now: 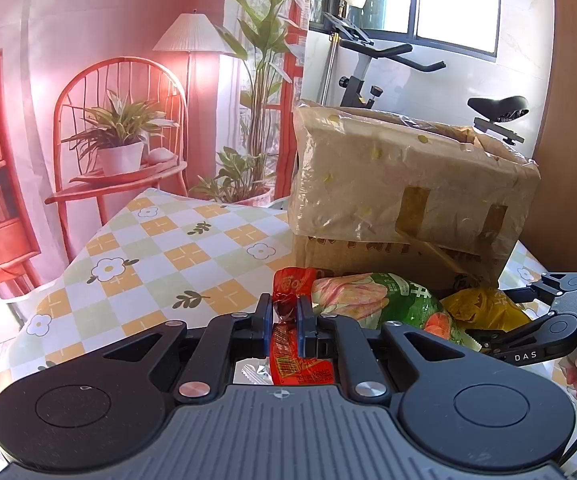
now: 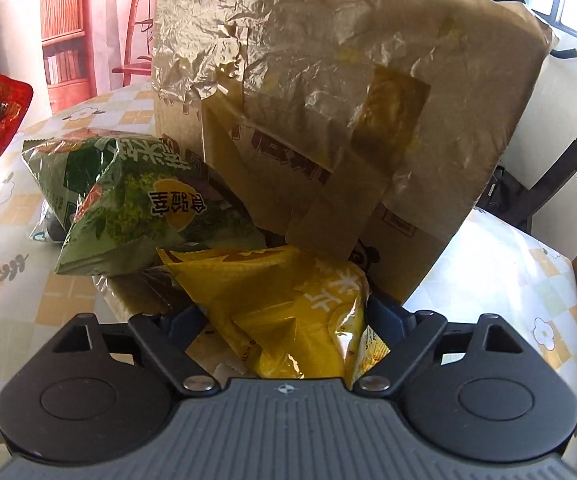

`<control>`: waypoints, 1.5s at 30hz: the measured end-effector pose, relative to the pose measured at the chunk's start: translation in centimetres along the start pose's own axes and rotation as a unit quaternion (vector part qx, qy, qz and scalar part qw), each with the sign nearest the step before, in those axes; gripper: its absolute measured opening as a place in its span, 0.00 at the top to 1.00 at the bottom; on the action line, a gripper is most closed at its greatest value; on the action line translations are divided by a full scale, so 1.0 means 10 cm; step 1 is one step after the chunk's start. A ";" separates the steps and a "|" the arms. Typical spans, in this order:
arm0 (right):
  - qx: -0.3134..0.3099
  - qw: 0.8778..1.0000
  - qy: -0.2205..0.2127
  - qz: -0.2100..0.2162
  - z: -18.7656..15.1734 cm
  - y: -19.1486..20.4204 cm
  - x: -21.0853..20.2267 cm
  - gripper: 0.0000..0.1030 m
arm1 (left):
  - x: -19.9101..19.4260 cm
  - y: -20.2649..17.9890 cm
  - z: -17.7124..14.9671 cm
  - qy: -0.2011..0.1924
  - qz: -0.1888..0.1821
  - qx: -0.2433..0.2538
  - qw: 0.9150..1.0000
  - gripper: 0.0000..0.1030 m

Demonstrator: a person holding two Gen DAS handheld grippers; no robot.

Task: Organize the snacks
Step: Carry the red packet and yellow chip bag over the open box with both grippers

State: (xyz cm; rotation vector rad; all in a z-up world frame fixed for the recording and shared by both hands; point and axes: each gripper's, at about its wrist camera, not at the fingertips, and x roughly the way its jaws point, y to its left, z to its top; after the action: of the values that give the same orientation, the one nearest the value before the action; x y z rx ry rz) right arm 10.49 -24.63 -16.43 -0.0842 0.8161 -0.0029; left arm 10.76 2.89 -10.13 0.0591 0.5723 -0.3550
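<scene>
My left claw [image 1: 284,316] pinches a red snack packet [image 1: 297,364] tight, lifted off the checkered table [image 1: 160,248]. My right claw [image 2: 282,316] stands wide, its fingers either side of a yellow snack bag [image 2: 284,312]; I cannot tell whether they press it. Just left of that bag lies a green snack bag [image 2: 128,216], leaning on it. Beyond both, at the far right of the table, sits a cardboard box [image 2: 328,100] wrapped in crinkled plastic

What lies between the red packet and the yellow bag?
The green bag lies between the red packet, held by the left gripper, and the yellow bag. The left wrist view shows this best.
</scene>
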 end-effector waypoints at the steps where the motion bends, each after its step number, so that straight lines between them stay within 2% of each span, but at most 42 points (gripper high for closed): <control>1: 0.002 1.000 -0.001 0.003 0.00 0.00 -0.03 0.21 | -0.01 0.01 0.00 -0.001 -0.001 0.000 1.000 0.88; 5: -0.002 1.000 0.003 0.019 -0.04 0.02 -0.20 0.28 | -0.02 0.02 0.00 -0.002 -0.003 -0.002 1.000 0.88; 14: 0.035 0.999 -0.015 0.032 -0.16 0.01 -0.71 0.31 | -0.07 -0.07 0.05 -0.015 -0.017 0.012 1.000 0.88; 18: 0.053 0.996 -0.063 0.034 -0.06 -0.05 -1.05 0.32 | -0.12 -0.12 0.18 -0.037 -0.023 0.025 0.999 0.88; 24: 0.064 0.986 -0.152 0.026 0.37 -0.09 -1.55 0.32 | -0.22 -0.25 0.51 -0.086 -0.038 0.042 0.995 0.88; 30: 0.071 0.972 -0.221 0.031 0.80 -0.21 -1.88 0.32 | -0.25 -0.41 0.91 -0.127 -0.060 0.045 0.989 0.88; 34: 0.076 0.969 -0.233 0.022 1.19 -0.42 -1.77 0.32 | -0.12 -0.55 1.19 -0.146 -0.068 0.052 0.986 0.88; 39: 0.080 0.971 -0.224 0.003 1.61 -0.67 -1.29 0.32 | 0.23 -0.82 1.59 -0.160 -0.065 0.079 0.982 0.88; 42: 0.096 0.973 -0.209 -0.006 1.77 -0.78 -0.92 0.32 | 0.54 -0.95 1.79 -0.150 -0.067 0.083 0.983 0.88; 45: 0.116 0.973 -0.198 -0.002 1.82 -0.88 -0.59 0.32 | 0.88 -0.99 1.92 -0.125 -0.070 0.060 0.988 0.88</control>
State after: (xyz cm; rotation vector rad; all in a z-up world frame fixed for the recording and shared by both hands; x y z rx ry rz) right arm 19.94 -31.81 0.99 0.1325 0.4114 -0.0838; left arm 24.18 -12.08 1.67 0.0895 0.3062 -0.5256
